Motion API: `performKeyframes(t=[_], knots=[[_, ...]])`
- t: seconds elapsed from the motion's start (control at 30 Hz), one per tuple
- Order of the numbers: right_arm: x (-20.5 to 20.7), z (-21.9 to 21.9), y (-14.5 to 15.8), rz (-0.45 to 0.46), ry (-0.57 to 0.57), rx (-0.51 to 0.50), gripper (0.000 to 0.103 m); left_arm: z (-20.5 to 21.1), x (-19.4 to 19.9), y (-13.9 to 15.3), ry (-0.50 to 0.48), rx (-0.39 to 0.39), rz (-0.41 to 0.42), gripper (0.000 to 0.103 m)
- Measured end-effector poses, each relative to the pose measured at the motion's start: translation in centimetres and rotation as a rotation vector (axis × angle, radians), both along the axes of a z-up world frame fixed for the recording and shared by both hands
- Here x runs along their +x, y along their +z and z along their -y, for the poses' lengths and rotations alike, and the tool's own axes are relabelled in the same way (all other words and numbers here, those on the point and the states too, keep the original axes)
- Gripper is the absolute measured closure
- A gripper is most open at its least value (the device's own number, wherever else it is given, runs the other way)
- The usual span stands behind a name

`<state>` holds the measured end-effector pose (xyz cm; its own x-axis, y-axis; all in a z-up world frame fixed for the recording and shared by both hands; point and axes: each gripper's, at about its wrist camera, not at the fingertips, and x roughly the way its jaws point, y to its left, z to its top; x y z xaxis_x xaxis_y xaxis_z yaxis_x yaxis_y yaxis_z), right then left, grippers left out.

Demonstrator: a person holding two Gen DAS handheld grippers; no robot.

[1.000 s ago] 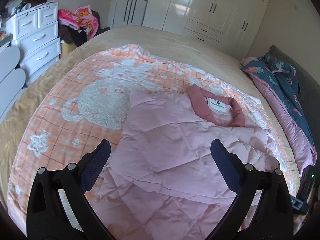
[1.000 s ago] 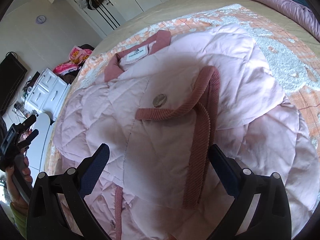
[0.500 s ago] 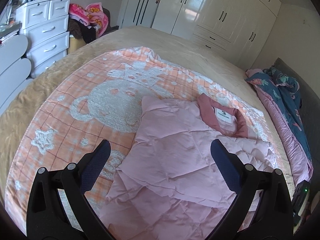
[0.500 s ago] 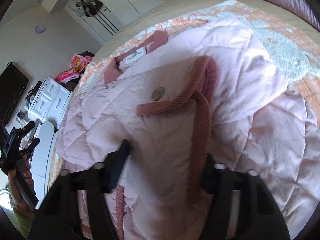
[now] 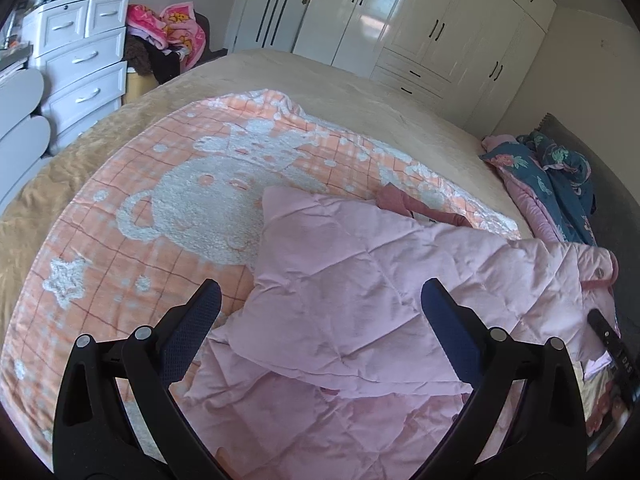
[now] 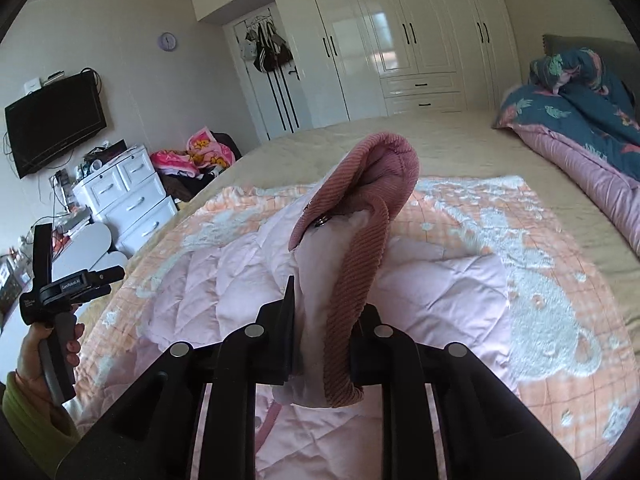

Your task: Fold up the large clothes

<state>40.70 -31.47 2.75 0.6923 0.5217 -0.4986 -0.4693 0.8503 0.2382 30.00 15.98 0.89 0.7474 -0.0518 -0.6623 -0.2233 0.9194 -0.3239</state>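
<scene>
A large pale pink quilted jacket (image 5: 360,300) lies on an orange bear-pattern blanket (image 5: 180,200) on the bed, its dark pink collar (image 5: 404,202) at the far side. My left gripper (image 5: 320,320) is open and empty, hovering over the jacket's near part. My right gripper (image 6: 326,332) is shut on the jacket's sleeve end with its dark pink ribbed cuff (image 6: 360,240), lifted above the jacket body (image 6: 240,280). The lifted cuff also shows at the right edge of the left wrist view (image 5: 596,276).
A rolled floral quilt (image 5: 552,184) lies along the bed's right side. White drawers (image 5: 80,64) with piled clothes stand at left, white wardrobes (image 5: 420,32) behind the bed. The person's hand holding the left gripper (image 6: 60,300) shows in the right wrist view.
My right gripper closed on the sleeve cuff and lifted it off the jacket. The raised sleeve now drapes over part of the collar. My left gripper drew back and stayed open.
</scene>
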Motion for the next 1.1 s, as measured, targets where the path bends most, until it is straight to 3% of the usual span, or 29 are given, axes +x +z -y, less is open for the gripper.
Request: performKeyframes(t=[0.17, 0.47, 0.57, 0.8, 0.9, 1.03, 1.1], knots=[[1.5, -0.1, -0.7, -0.002, -0.014, -0.036, 0.085, 2.0, 1.0, -0.8, -0.044, 0.025, -0.020, 0.009], [3.4, 0.0, -4.4, -0.093, -0.043, -0.077, 0.084, 5.1, 2.7, -2.9, -0.113, 0.065, -0.076, 0.009], [3.6, -0.1, -5.5, -0.125, -0.064, -0.099, 0.080, 6.0, 2.9, -3.5, -0.140, 0.072, -0.090, 0.009], [4.3, 0.5, -6.9, -0.188, -0.112, -0.118, 0.058, 7.9, 3.0, -3.9, -0.185, 0.087, -0.095, 0.009], [4.0, 1.1, -6.2, -0.157, -0.154, -0.114, 0.043, 8.9, 3.0, -3.9, -0.204, 0.094, -0.092, 0.009], [3.6, 1.5, -5.1, -0.111, -0.152, -0.106, 0.042, 10.3, 3.1, -4.2, -0.242, 0.111, -0.095, 0.010], [3.3, 0.9, -4.5, -0.084, -0.114, -0.124, 0.035, 10.8, 3.3, -4.6, -0.256, 0.131, -0.107, 0.015]])
